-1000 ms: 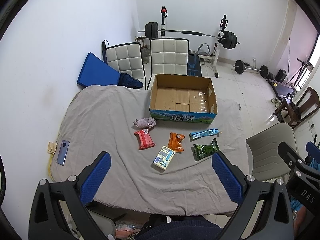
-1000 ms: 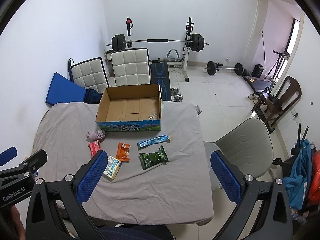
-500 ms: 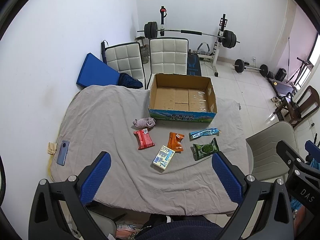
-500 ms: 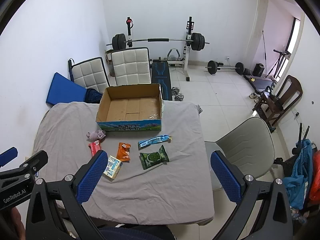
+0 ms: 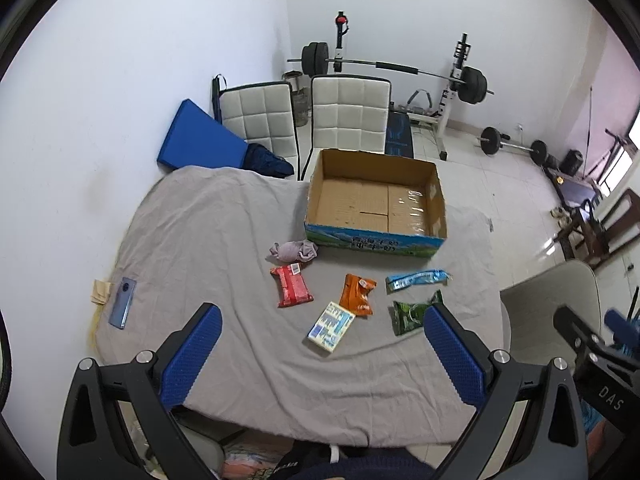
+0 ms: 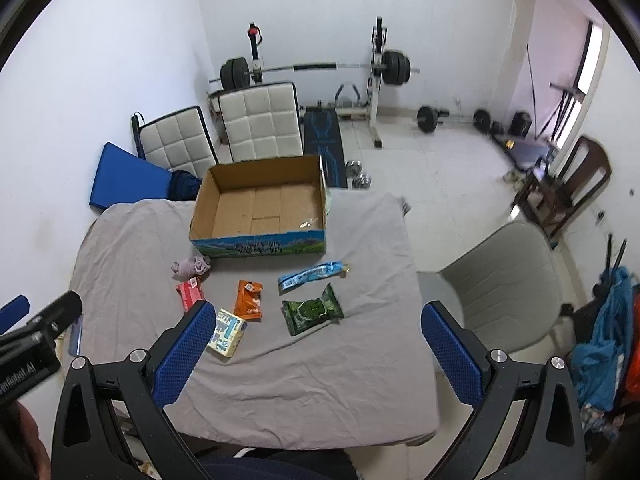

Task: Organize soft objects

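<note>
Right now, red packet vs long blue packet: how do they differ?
The red packet is short, broad and lies left, beside the purple cloth. The long blue packet is narrow, stretched sideways, right of the orange packet. Both lie flat on the grey sheet, outside the cardboard box.

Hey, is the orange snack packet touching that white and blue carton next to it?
Cannot tell. In both wrist views the orange snack packet and the white and blue carton meet at one corner, with no gap or overlap plainly visible.
</note>
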